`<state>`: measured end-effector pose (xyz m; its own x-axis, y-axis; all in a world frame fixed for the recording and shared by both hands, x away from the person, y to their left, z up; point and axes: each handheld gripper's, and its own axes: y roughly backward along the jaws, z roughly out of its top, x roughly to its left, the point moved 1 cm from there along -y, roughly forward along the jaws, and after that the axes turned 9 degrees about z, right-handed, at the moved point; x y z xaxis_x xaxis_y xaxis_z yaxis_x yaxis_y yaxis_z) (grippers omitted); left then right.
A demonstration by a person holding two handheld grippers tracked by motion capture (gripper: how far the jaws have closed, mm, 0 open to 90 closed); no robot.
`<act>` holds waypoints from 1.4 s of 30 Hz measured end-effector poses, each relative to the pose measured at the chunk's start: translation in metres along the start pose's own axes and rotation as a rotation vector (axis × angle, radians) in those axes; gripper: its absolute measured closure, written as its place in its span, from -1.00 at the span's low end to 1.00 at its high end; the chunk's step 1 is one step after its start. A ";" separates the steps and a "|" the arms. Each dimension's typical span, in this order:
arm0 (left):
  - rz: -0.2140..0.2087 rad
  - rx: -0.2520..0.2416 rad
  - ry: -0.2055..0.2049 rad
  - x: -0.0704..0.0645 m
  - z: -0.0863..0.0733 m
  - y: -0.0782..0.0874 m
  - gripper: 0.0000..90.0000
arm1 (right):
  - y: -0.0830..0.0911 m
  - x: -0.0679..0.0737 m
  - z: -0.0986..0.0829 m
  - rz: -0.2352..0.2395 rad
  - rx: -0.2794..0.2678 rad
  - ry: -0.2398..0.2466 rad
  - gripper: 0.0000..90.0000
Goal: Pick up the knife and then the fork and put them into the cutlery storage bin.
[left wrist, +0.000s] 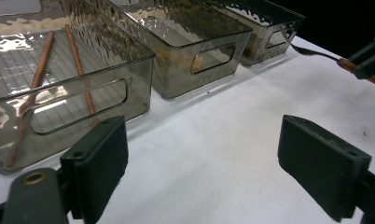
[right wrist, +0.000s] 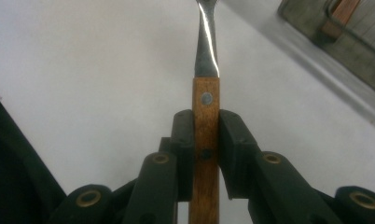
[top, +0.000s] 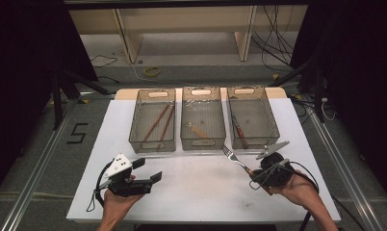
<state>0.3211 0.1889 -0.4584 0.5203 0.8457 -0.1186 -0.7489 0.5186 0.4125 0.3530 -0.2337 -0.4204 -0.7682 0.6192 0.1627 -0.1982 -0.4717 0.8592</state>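
Note:
A fork [top: 234, 157] with a wooden handle [right wrist: 205, 135] and steel neck is clamped in my right gripper [top: 253, 174], its tines pointing up-left toward the bins; the right gripper [right wrist: 206, 135] is shut on the handle. My left gripper [top: 148, 169] rests low at the table's front left, open, its jaws wide apart over bare white surface [left wrist: 213, 154]. Three smoked clear bins stand in a row: the left bin [top: 152, 121] holds two wooden chopsticks [left wrist: 76, 60], the middle bin [top: 202, 120] a wooden-handled utensil, the right bin [top: 251, 120] another wooden-handled utensil.
The white table top [top: 196, 187] spreads in front of the bins. Black curtains flank both sides. Cables and a wooden frame lie on the floor beyond the far edge. A "5" mark [top: 77, 133] is taped on the floor at left.

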 end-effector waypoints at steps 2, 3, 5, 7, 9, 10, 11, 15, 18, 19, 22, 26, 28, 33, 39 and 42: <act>0.000 0.000 0.001 0.000 0.000 0.000 -0.65 | 0.000 -0.002 0.006 -0.001 -0.006 0.004 0.73; 0.002 0.000 0.003 0.000 0.000 0.000 -0.65 | 0.000 -0.003 0.010 0.004 -0.010 0.003 0.73; 0.002 -0.001 0.002 0.001 0.000 0.000 -0.65 | 0.001 -0.005 0.016 0.004 -0.022 0.006 0.73; 0.001 -0.001 0.002 0.001 0.000 0.000 -0.65 | 0.002 -0.007 0.022 0.008 -0.035 0.004 0.73; 0.001 -0.002 0.002 0.001 0.000 0.000 -0.65 | 0.002 -0.008 0.027 0.007 -0.044 0.007 0.73; 0.001 -0.001 0.002 0.001 0.000 0.001 -0.65 | 0.002 -0.009 0.030 0.009 -0.050 0.007 0.73; 0.001 -0.001 0.001 0.001 0.000 0.000 -0.65 | 0.003 -0.010 0.032 0.008 -0.056 0.007 0.73; 0.001 -0.001 0.002 0.001 0.000 0.001 -0.65 | 0.004 -0.015 0.041 0.005 -0.064 -0.001 0.73; 0.000 -0.003 0.004 0.001 0.000 0.000 -0.65 | 0.005 -0.020 0.048 0.000 -0.075 -0.005 0.73; 0.001 -0.002 0.003 0.001 0.000 0.000 -0.65 | 0.005 -0.021 0.050 -0.003 -0.077 -0.005 0.73; 0.001 -0.002 0.003 0.001 0.000 0.001 -0.65 | 0.006 -0.025 0.056 -0.005 -0.087 -0.011 0.73; 0.001 -0.002 0.002 0.002 0.000 0.001 -0.65 | 0.008 -0.030 0.065 -0.012 -0.096 -0.020 0.73; 0.001 -0.001 0.003 0.002 0.000 0.001 -0.65 | 0.009 -0.032 0.069 -0.008 -0.101 -0.026 0.73; 0.001 -0.002 0.001 0.002 0.000 0.001 -0.65 | 0.010 -0.038 0.078 -0.011 -0.114 -0.036 0.73; 0.001 -0.002 0.002 0.002 0.000 0.001 -0.65 | 0.010 -0.046 0.085 -0.016 -0.123 -0.053 0.73; 0.000 -0.002 0.002 0.002 0.000 0.001 -0.65 | 0.011 -0.050 0.088 -0.017 -0.126 -0.062 0.73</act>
<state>0.3213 0.1907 -0.4585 0.5192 0.8461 -0.1208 -0.7497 0.5187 0.4110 0.4428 -0.2140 -0.3761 -0.7258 0.6636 0.1813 -0.2888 -0.5331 0.7952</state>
